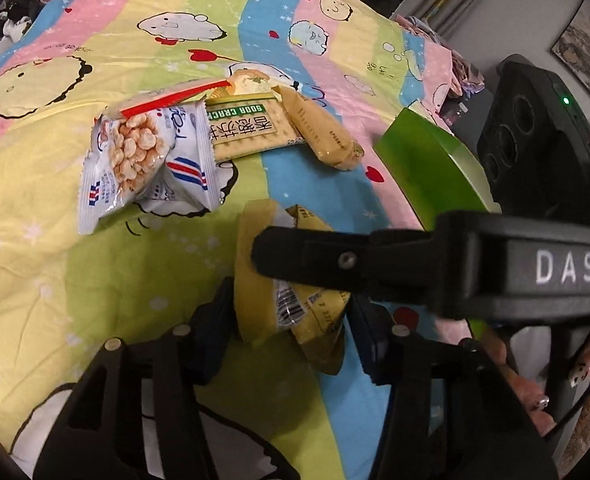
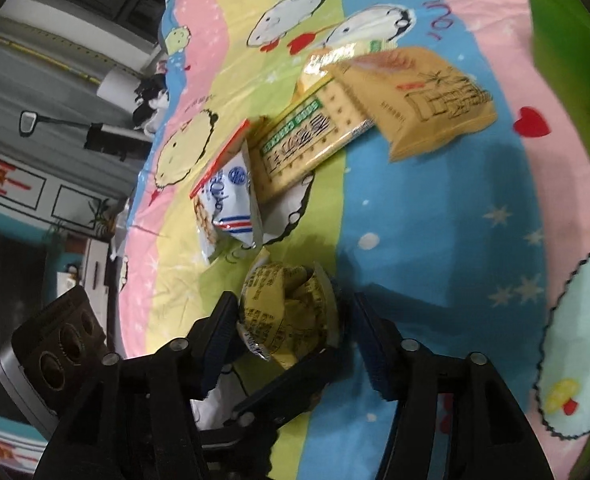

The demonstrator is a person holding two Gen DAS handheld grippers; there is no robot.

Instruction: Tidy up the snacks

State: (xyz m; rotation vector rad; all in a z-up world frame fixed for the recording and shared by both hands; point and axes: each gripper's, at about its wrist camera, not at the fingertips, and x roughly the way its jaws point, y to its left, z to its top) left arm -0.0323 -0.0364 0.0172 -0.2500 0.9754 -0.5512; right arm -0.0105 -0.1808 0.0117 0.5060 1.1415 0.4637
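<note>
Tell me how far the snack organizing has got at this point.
Done: nothing looks sorted yet; no snack shows at the green box. In hand: the yellow packet sits between the jaws of both the left gripper and the right gripper; the left seems to pinch it, the right stands clear. Left: the white bag, soda cracker pack and tan packet lie heaped on the bedsheet.
</note>
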